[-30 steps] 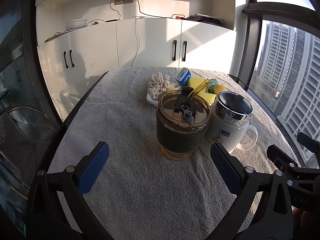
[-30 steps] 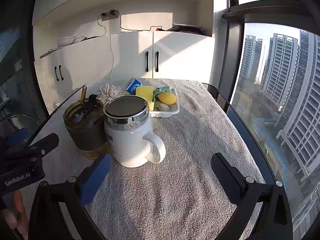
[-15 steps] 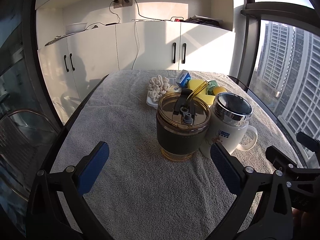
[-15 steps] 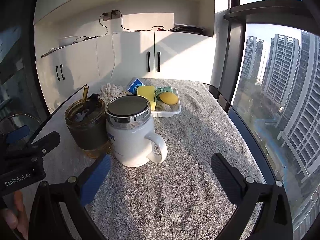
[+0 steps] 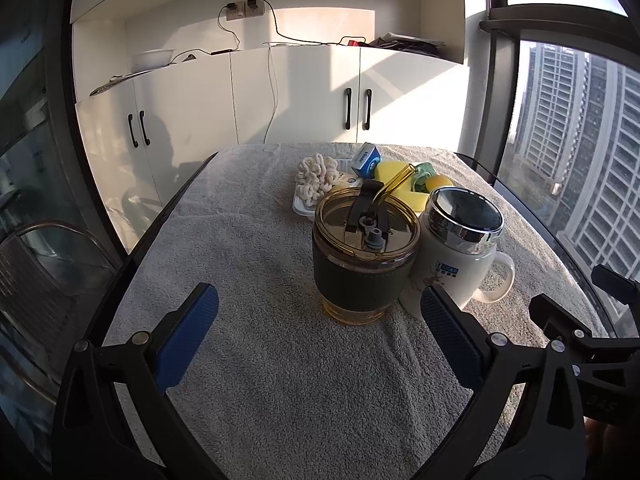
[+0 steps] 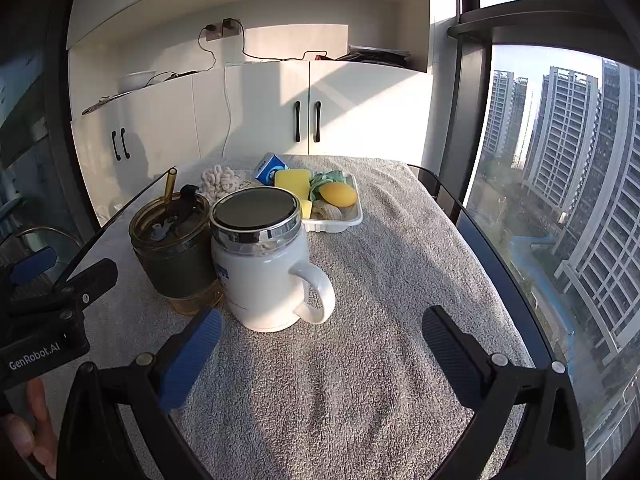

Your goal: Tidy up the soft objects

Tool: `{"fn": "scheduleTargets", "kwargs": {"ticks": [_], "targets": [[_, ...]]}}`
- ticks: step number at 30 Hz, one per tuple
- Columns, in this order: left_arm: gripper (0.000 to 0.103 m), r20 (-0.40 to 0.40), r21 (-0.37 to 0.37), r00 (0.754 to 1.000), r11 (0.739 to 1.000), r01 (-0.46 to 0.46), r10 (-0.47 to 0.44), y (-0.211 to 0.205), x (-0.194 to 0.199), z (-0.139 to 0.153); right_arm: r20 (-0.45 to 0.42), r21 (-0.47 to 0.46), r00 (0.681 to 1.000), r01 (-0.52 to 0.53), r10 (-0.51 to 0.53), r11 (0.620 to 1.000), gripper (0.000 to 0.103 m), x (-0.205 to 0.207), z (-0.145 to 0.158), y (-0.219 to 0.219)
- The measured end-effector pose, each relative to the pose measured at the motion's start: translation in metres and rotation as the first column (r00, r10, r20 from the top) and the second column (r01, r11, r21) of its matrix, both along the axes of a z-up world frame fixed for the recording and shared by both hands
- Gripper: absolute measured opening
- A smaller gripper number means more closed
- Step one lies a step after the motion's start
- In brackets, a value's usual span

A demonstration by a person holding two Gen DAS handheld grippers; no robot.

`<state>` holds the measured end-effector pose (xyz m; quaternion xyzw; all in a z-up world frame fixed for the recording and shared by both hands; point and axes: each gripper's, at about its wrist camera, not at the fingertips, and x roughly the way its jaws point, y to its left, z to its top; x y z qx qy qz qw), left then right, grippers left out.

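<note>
A white tray (image 6: 340, 222) at the far middle of the towel-covered table holds soft things: a yellow sponge (image 6: 292, 182), a yellow-orange squishy ball (image 6: 339, 195), a green cloth (image 6: 326, 180), a cream knotted rope piece (image 6: 220, 180) and a small blue box (image 6: 270, 168). The same tray (image 5: 302, 206) shows in the left wrist view, partly hidden behind the cups. My left gripper (image 5: 318, 330) is open and empty, near the table's front. My right gripper (image 6: 320, 344) is open and empty, to its right.
An amber tumbler with a dark sleeve and straw (image 5: 364, 256) and a white lidded mug (image 5: 456, 256) stand side by side between the grippers and the tray. A grey towel (image 6: 380, 280) covers the table. White cabinets stand behind; a window is to the right.
Both grippers have risen slightly and drifted a little; the view of the cups and tray has barely shifted. Nothing has been grasped or moved.
</note>
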<state>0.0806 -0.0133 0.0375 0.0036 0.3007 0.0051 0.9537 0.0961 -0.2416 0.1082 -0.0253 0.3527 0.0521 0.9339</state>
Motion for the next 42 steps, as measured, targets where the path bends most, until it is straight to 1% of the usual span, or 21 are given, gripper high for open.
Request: {"fn": "scheduleTargets", "kwargs": {"ticks": [8,30,35,42], "targets": [[0.103,-0.022,-0.008,1.0,1.0,-0.006,0.005,0.0017,0.0028,-0.0021,0.001,0.0,1.0,0.002,-0.002,1.0,0.103,-0.0009,-0.0005,-0.0003],[0.103,-0.021,-0.004,1.0,1.0,0.015,-0.015,-0.0001,0.0024,-0.0018,-0.001,-0.004,1.0,-0.006,0.006,1.0,0.103,0.0004,-0.0014,-0.0001],[0.103,-0.04,-0.015,0.999,1.0,-0.003,0.003,0.0032,0.0051,-0.0037,-0.002,-0.006,1.0,-0.007,0.007,1.0,0.103,0.0007,-0.0018,0.0002],[0.103,-0.043,0.002,0.999,1.0,-0.014,0.014,0.002,0.0046,-0.0044,-0.002,-0.009,1.0,-0.013,0.013,1.0,0.103,0.0013,-0.0023,-0.0002]]}}
